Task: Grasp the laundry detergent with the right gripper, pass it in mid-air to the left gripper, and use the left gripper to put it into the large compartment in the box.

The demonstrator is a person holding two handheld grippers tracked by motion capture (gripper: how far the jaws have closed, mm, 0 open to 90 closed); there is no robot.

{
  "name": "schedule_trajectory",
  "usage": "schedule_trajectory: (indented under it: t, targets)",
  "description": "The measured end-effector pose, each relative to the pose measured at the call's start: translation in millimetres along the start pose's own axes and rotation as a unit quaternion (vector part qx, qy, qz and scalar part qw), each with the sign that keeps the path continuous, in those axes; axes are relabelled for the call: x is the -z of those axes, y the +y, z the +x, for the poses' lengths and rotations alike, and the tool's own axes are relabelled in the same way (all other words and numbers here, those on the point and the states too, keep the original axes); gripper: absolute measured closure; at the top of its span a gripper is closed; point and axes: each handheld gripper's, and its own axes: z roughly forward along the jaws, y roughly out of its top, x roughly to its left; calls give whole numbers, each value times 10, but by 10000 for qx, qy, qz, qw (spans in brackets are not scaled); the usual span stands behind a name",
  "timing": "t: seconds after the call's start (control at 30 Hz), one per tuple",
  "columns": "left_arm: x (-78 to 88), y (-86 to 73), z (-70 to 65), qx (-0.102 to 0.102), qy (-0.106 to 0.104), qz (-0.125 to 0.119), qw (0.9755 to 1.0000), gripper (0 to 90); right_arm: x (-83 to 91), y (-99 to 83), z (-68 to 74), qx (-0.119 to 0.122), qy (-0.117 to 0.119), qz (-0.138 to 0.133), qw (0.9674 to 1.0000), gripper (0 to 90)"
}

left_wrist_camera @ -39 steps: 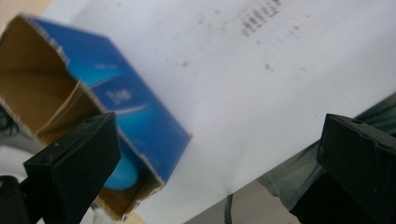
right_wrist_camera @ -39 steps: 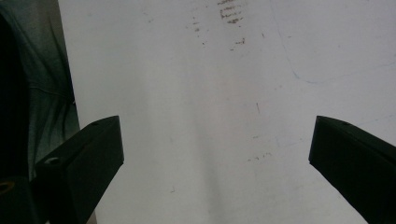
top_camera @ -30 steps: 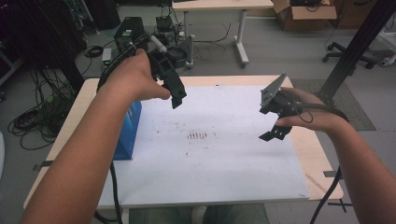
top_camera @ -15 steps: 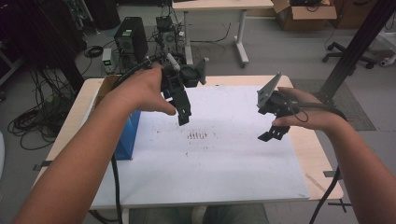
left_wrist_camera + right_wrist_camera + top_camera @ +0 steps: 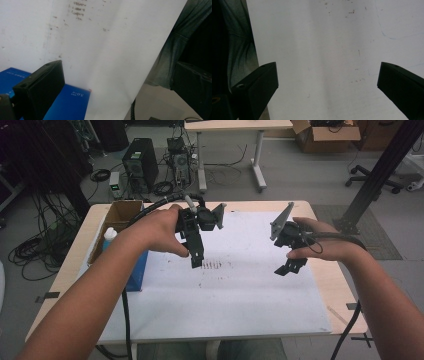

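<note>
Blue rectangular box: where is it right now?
In the high view, the blue rectangular box sits at the table's left edge, beside the open cardboard box and under the person's left forearm.

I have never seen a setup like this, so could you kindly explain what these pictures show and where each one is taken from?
A person sits at a table covered by a white sheet, holding a handheld two-jaw tool in each hand. The high view looks down from above: left gripper, right gripper. The other two pictures come from cameras riding on each gripper, looking along its black jaws. Both stand open above the sheet, holding nothing. A blue box, a cardboard box and a white-capped bottle lie at the left.
</note>
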Motion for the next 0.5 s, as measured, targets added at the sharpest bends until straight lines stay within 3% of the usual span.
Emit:
schedule_trajectory:
  t: [0.5]
  targets:
    - [-51, -80, 0, -38, 1, -32, 10000, 2, -39, 91, -86, 68, 62, 183, 9998, 34]
